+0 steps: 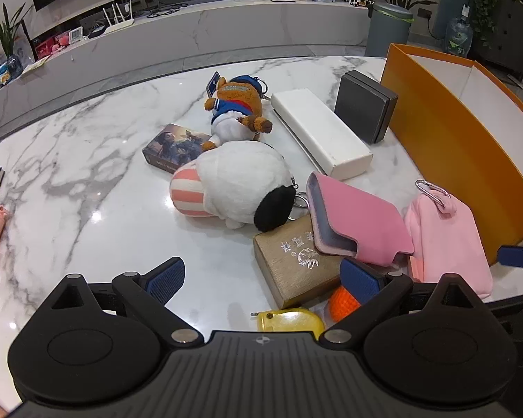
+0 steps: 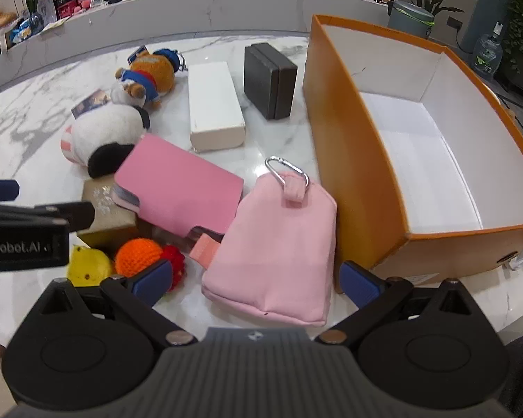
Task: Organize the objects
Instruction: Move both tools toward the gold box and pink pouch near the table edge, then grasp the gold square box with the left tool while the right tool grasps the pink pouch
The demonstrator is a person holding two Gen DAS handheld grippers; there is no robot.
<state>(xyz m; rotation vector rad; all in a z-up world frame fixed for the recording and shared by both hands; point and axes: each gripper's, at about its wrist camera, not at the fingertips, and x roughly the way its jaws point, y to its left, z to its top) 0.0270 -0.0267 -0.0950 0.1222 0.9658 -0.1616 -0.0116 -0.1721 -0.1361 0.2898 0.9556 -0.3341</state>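
Pink pouch (image 2: 279, 244) lies flat, long axis toward carabiner (image 2: 286, 170), away from camera.

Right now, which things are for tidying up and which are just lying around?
For tidying: pink pouch, pink case, white box, dark box, white plush, bear plush, orange box.

Lying around: router, bin, water jug.

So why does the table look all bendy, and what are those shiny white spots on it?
Left wrist view: the fisheye lens curves the marble table edge, and the white spots are glare from lamps on the polished top. Right wrist view: the same lens bows the straight walls of the orange box; the corners go dark.
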